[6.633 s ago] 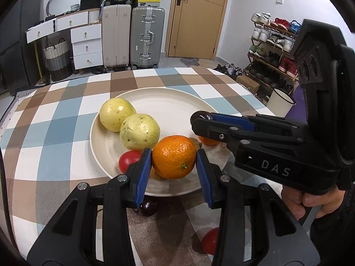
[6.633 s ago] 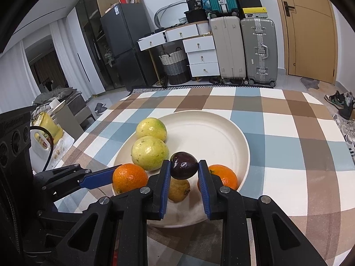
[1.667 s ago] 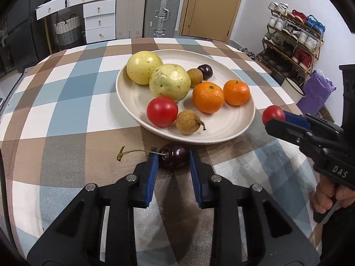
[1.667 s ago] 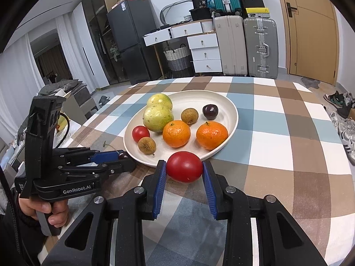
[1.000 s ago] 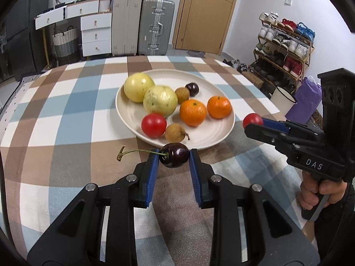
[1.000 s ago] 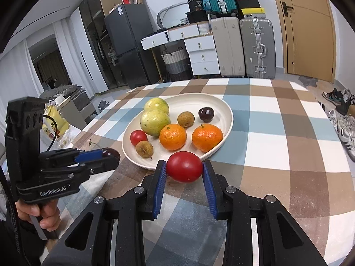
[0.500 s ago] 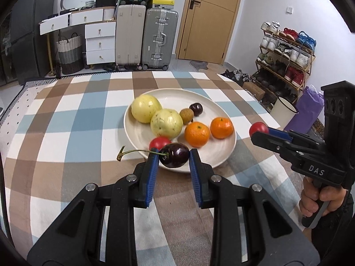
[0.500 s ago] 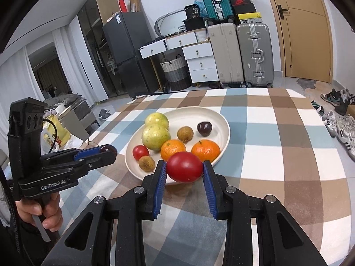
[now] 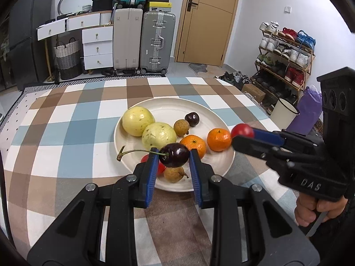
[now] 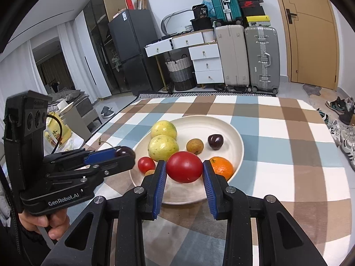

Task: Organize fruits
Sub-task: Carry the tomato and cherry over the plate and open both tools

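Observation:
A cream plate (image 9: 206, 110) (image 10: 235, 133) on the checked tablecloth holds two yellow-green fruits (image 9: 137, 120), two oranges (image 9: 218, 139), brown longans (image 9: 180, 127), a dark plum (image 9: 192, 119) and a small red tomato (image 10: 146, 164). My left gripper (image 9: 173, 153) is shut on a dark cherry (image 9: 174, 154) with a long stem, held above the plate's near rim. My right gripper (image 10: 183, 170) is shut on a red tomato (image 10: 184, 169), held above the plate's near edge; it also shows in the left wrist view (image 9: 243, 130).
The table's far edge faces suitcases (image 9: 157, 42) and white drawers (image 9: 96, 46). A shoe rack (image 9: 286, 51), a white bucket (image 9: 284, 114) and a purple bag (image 9: 308, 110) stand off the table's right side. A black fridge (image 10: 131, 48) stands at the back left.
Both grippers have lifted off the tablecloth with their fruit and moved toward the plate, and now hang over its near rim.

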`<state>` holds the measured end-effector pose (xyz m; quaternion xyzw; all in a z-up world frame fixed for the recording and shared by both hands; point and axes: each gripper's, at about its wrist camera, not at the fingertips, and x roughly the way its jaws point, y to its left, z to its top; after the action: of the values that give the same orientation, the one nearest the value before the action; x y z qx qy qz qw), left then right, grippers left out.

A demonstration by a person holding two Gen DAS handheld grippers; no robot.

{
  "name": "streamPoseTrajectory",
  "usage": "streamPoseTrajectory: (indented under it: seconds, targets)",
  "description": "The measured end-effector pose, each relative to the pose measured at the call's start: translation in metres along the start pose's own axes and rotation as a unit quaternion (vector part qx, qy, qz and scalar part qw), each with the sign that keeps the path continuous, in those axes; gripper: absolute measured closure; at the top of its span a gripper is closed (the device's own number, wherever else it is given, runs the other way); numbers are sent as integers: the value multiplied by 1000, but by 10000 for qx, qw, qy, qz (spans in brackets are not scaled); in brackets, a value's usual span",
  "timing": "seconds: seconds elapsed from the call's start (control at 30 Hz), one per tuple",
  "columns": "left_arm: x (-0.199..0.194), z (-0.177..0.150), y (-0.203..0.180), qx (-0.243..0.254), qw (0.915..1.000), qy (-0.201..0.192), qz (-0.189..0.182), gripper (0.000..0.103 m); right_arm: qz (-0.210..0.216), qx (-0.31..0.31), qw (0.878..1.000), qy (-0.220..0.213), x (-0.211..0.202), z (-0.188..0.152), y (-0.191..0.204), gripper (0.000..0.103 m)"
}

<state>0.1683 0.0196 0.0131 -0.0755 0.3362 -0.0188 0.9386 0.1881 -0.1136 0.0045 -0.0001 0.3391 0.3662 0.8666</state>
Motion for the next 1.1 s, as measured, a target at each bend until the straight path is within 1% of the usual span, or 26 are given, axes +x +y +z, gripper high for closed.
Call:
streamPoseTrajectory:
  seconds: [0.43, 0.63, 0.77, 0.83, 0.93, 1.1]
  targets:
    - [24, -7, -5, 185, 9998, 9, 43, 78, 36, -138, 9997, 220, 24, -12, 2, 70]
    - [27, -8, -5, 193, 9998, 24, 38, 78, -126, -280, 9992, 268, 31, -15, 5, 69]
    - [26, -8, -5, 184, 9998, 3, 14, 78, -165, -228, 9994, 194, 27, -14, 2, 66]
    - [26, -9, -5, 194, 9998, 19, 16, 78, -194, -224, 9995, 128, 23, -13, 1, 61]
    - [24, -9, -6, 219, 9998, -4, -5, 78, -187, -173, 9996, 83, 20, -13, -2, 60]
    - [20, -9, -8, 267, 9996, -14, -5, 77, -319, -218, 9992, 73, 18, -16, -2, 55]
